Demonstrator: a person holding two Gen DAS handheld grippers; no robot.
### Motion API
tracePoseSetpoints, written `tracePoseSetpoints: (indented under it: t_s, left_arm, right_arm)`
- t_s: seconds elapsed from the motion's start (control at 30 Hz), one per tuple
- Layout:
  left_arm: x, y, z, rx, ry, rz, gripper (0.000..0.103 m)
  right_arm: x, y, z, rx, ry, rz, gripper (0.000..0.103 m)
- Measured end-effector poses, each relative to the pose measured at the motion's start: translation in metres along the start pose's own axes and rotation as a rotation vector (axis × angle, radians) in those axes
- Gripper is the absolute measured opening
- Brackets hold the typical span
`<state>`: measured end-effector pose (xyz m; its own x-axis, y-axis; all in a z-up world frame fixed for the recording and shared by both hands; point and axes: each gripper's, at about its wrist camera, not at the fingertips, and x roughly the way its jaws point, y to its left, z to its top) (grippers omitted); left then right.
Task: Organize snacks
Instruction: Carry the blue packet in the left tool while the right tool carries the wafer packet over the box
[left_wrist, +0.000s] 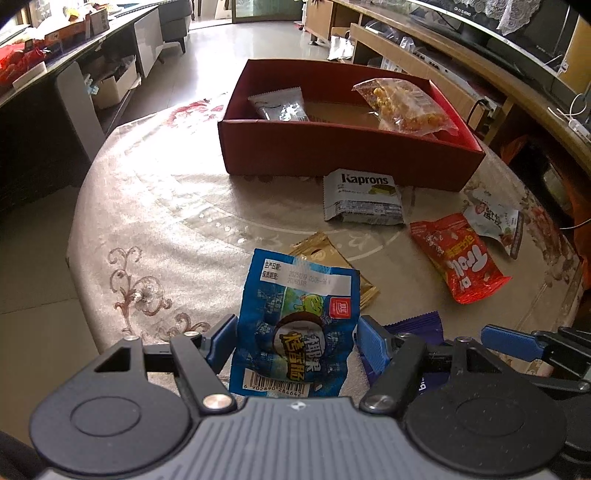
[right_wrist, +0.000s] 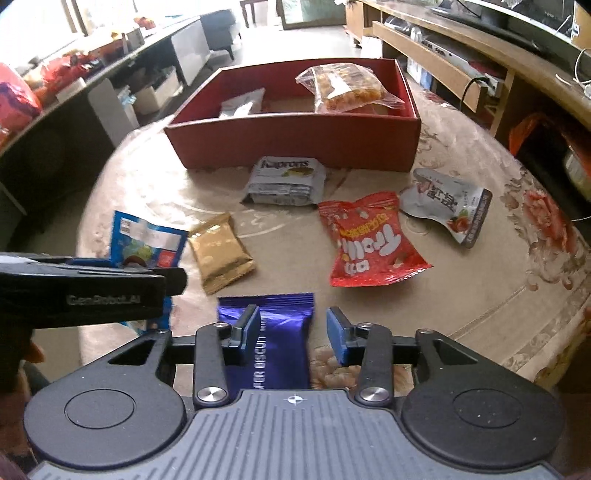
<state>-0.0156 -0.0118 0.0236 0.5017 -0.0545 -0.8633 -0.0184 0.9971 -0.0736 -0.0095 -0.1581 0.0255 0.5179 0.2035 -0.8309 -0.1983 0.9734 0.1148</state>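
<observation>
Purple biscuit pack (right_wrist: 280, 332) lengthwise along hand-held gripper (right_wrist: 291, 332)

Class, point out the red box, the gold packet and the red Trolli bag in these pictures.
red box (right_wrist: 295, 142): right wrist view, on its near wall.
gold packet (right_wrist: 220, 253): right wrist view, on its middle.
red Trolli bag (right_wrist: 369, 240): right wrist view, on its printed front.

Glossy foil purple wrapper (right_wrist: 273, 332); matt red cardboard box (right_wrist: 295, 144)
</observation>
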Motion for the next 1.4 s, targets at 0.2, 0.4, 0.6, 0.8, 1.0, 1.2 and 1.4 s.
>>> tracePoseSetpoints:
  t_s: [0.2, 0.4, 0.6, 0.8, 1.0, 1.2, 1.4]
  left_arm:
    - [0.004, 0.006, 0.0, -0.026, 0.019, 0.0, 0.071]
    - [0.007, 0.011, -0.001, -0.036, 0.031, 0.002, 0.071]
    - [0.006, 0.011, -0.001, -0.036, 0.031, -0.017, 0.071]
    - [0.002, 0.011, -0.001, -0.038, 0.014, -0.02, 0.071]
    - [0.001, 0.01, 0.001, -0.041, -0.002, -0.007, 0.071]
    - [-0.005, 0.004, 0.012, -0.029, -0.041, -0.004, 0.071]
    - [-0.006, -0.001, 0.028, -0.022, -0.066, -0.005, 0.071]
  right_arm:
    - [0.013, 0.005, -0.005, -0.044, 0.056, -0.023, 0.077]
    - [0.039, 0.03, -0.015, -0.156, 0.16, -0.031, 0.086]
    - [0.039, 0.028, -0.017, -0.151, 0.162, -0.044, 0.074]
    - [0.016, 0.021, -0.012, -0.113, 0.082, -0.031, 0.073]
    - [0.004, 0.006, 0.0, -0.044, 0.013, -0.042, 0.073]
    - [-0.001, 0.006, 0.008, -0.051, -0.023, -0.042, 0.073]
    - [-0.004, 0.0, 0.022, -0.026, -0.064, -0.037, 0.073]
